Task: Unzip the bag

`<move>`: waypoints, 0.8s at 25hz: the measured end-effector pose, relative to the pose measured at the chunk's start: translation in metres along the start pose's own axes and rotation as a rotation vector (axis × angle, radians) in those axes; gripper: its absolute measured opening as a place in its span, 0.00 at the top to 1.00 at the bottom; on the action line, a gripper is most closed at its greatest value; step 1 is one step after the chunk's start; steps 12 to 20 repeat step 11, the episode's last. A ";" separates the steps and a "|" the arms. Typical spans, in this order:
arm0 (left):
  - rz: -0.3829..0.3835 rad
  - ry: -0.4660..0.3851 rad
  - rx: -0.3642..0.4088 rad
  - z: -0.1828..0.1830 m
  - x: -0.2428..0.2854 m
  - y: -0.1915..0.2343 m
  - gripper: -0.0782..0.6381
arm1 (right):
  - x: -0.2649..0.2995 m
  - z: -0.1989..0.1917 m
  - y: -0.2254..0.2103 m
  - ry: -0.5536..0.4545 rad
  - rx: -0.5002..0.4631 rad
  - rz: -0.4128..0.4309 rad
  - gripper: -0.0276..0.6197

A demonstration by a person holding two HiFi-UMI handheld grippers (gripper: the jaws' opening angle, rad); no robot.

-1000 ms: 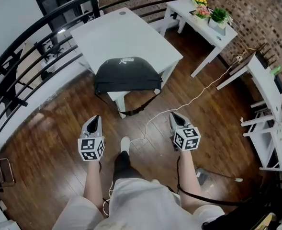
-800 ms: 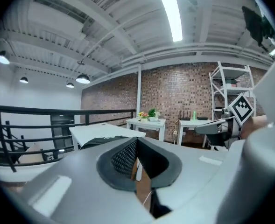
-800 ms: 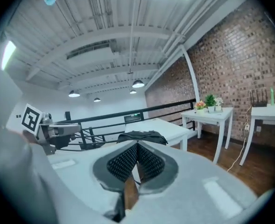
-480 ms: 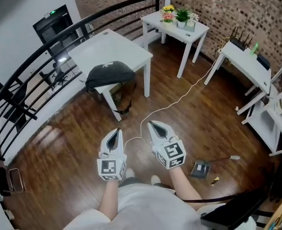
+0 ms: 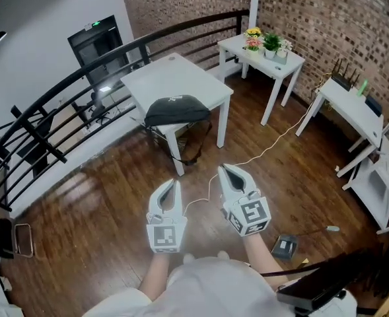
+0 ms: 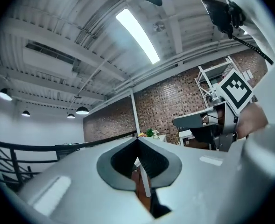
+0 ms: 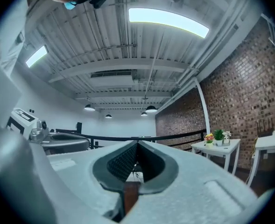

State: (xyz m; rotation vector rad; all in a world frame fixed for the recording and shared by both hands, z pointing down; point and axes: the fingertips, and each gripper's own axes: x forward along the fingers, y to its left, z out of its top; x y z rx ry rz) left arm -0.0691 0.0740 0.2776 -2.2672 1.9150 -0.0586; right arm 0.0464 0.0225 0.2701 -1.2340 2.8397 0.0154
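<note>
The floor (image 5: 102, 216) is dark wood and the far wall (image 5: 326, 18) is red brick. A black railing (image 5: 39, 135) curves along the left. Two white tables stand near it, a larger one (image 5: 174, 78) and a smaller one (image 5: 285, 62) with potted plants (image 5: 271, 42). Long lamps (image 7: 167, 21) light the ceiling.

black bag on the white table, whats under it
The black bag rests on the white table's near edge; its strap hangs below beside a table leg. The tabletop under it is covered.

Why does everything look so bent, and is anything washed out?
Head view: the wide lens bows the railing, and glare pales a patch of floor. Left gripper view: the ceiling light is blown white, corners dark. Right gripper view: same round dark edge, its light strip glaring, the brick wall curved.
</note>
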 end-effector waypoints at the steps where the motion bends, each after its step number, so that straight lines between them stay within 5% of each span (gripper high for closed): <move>1: 0.009 0.004 -0.017 -0.003 -0.004 0.007 0.87 | 0.003 -0.001 0.006 0.006 -0.005 0.010 0.97; 11: 0.041 0.017 -0.031 -0.006 -0.025 0.035 0.87 | 0.020 -0.026 0.053 0.107 0.018 0.117 0.97; 20: 0.041 0.017 -0.031 -0.006 -0.025 0.035 0.87 | 0.020 -0.026 0.053 0.107 0.018 0.117 0.97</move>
